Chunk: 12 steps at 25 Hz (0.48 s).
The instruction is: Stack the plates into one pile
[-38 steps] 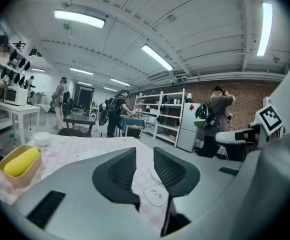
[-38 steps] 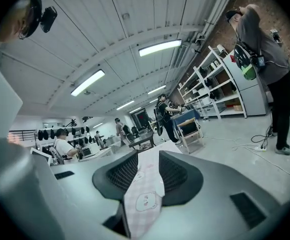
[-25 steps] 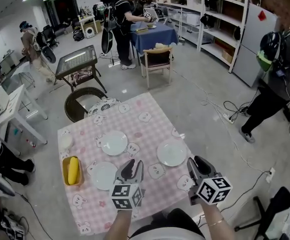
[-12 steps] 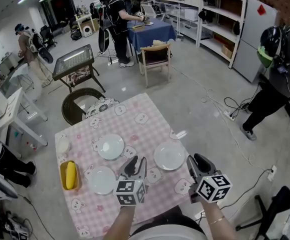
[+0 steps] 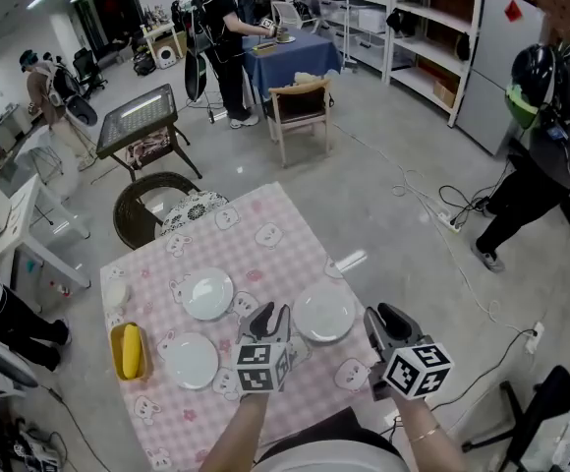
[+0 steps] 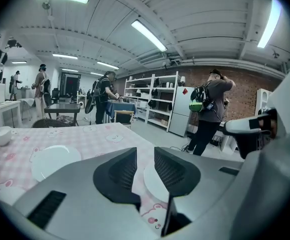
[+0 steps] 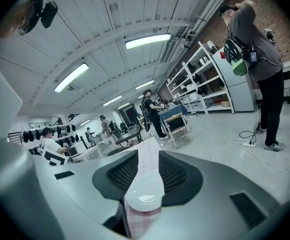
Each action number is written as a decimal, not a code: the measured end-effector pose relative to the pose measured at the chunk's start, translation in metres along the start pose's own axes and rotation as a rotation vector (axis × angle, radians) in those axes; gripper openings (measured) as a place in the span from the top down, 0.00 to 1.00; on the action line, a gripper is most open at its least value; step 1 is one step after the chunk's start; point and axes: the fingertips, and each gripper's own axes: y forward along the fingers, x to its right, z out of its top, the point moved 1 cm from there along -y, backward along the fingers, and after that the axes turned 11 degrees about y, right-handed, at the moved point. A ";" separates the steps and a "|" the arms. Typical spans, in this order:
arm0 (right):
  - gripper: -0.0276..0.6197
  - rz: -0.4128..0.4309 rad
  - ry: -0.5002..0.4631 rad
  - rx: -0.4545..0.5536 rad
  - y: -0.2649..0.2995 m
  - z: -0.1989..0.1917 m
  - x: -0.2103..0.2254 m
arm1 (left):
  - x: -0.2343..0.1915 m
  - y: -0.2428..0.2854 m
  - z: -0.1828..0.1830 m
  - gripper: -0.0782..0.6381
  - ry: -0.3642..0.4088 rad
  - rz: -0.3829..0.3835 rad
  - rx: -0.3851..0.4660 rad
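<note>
Three white plates lie apart on the pink checked tablecloth (image 5: 265, 264): a far-left plate (image 5: 208, 294), a near-left plate (image 5: 191, 361) and a right plate (image 5: 324, 312). My left gripper (image 5: 269, 313) hovers just left of the right plate, jaws open and empty. In the left gripper view (image 6: 145, 166) that right plate (image 6: 155, 184) shows through the gap, with the far-left plate (image 6: 55, 159) off to the side. My right gripper (image 5: 381, 318) hangs past the table's right edge, open and empty. Its own view (image 7: 147, 171) frames the right plate (image 7: 146, 196) beyond the jaws.
A yellow tray (image 5: 118, 366) holding a yellow item sits at the table's left edge, with a small white bowl (image 5: 115, 293) behind it. A round dark chair (image 5: 157, 200) stands at the far side. People stand around the room; cables (image 5: 442, 219) run across the floor on the right.
Both grippers have moved forward and down. The left one has shifted right, closer to the right plate. The plates have not moved on the cloth.
</note>
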 end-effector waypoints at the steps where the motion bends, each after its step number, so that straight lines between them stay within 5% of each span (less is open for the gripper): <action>1: 0.78 -0.002 0.002 0.001 0.000 0.000 0.001 | 0.001 0.004 -0.004 0.73 0.003 -0.003 -0.014; 12: 0.77 -0.019 0.020 -0.005 0.007 0.002 0.014 | 0.010 0.047 -0.051 0.72 0.000 -0.025 -0.188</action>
